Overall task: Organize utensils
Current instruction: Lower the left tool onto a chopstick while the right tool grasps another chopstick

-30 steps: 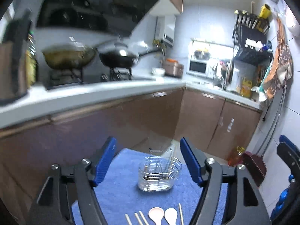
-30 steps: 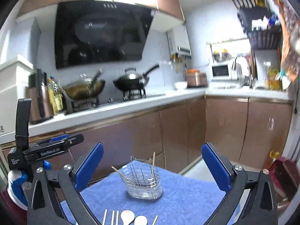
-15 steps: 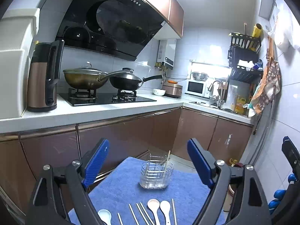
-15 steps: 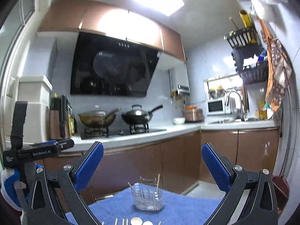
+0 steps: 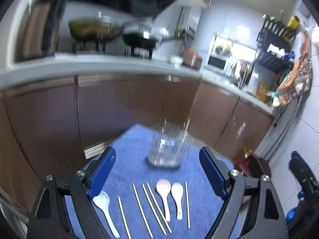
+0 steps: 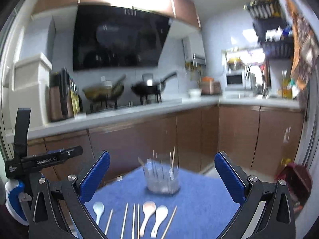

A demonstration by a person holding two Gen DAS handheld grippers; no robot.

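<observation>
Left wrist view: left tool spread wide, empty, above blue cloth-covered table. Clear plastic utensil holder blurred beyond; 3 pale ceramic spoons and loose wooden chopsticks lying near.

Right wrist view: right tool likewise agape, holding nothing. Risk: thin chopsticks rolling or slipping; light holder tipping if bumped.

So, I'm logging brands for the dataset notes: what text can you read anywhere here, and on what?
"GenRobot.AI": white print on the black bar of the left tool, seen in the right wrist view.
Small white label at that bar's left end: too small to read.
Nothing else readable; the kitchen appliances and bottles are blurred.
</observation>
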